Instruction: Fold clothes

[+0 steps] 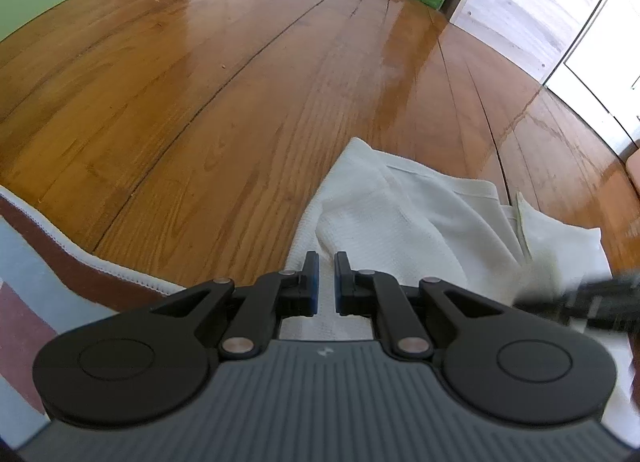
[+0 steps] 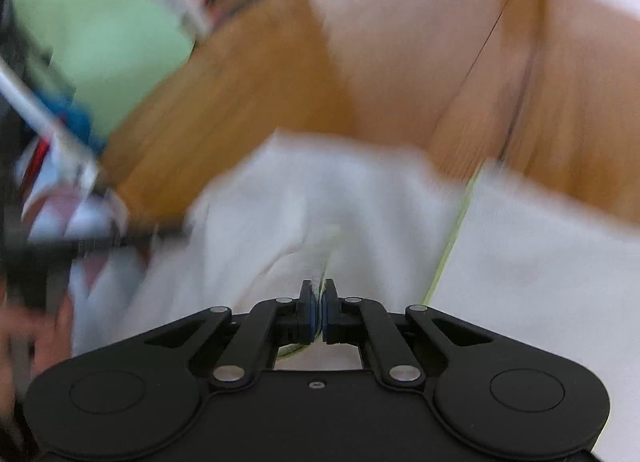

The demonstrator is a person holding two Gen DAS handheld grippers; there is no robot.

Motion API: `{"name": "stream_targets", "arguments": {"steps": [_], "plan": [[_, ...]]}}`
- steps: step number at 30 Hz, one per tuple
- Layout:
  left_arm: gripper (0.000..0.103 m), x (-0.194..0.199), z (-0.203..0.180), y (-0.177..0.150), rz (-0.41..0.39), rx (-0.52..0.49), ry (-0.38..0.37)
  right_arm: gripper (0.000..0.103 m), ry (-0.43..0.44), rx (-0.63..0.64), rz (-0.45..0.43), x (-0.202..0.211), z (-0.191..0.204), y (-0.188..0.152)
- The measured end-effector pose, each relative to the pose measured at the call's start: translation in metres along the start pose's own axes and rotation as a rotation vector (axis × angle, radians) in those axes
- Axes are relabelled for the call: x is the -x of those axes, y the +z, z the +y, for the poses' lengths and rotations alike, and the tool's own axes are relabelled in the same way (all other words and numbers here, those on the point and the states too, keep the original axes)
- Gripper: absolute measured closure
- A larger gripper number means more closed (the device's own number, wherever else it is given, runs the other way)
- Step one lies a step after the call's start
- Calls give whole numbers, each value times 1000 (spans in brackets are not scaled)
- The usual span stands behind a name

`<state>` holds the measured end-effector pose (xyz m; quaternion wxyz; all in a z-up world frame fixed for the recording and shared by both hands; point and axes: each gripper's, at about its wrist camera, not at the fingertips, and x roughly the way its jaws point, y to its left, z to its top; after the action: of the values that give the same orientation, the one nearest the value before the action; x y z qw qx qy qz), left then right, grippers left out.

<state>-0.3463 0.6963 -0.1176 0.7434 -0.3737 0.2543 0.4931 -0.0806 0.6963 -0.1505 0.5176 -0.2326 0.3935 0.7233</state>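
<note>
On the wooden floor [image 1: 240, 102], white cloth [image 2: 320, 202] sits pinched in the right tool [image 2: 319, 310].

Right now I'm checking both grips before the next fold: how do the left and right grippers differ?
The right gripper is pinched on a fold of the white cloth; the left gripper shows a narrow gap with cloth only beneath it. The right view is blurred, the left sharp. Both point down over the wooden floor.

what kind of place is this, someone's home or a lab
Most likely a home, a lived-in room. The white garment lies on a glossy wood plank floor, a patterned rug edges it, and a white door stands behind.
</note>
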Motion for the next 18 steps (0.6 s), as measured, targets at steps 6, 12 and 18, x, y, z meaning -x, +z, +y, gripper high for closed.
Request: {"name": "stream_targets", "arguments": {"steps": [6,12,18], "plan": [[96,-2,2,0,-13,3,34,92,-265,56,-200,18,-27,66],[85,-3,6,2,-27,-24,90,44,-390,-173,-320,57,-97,53],[83,-7,11,18,-58,-12,64,45,-552,-362,-176,92,-190,3]]}}
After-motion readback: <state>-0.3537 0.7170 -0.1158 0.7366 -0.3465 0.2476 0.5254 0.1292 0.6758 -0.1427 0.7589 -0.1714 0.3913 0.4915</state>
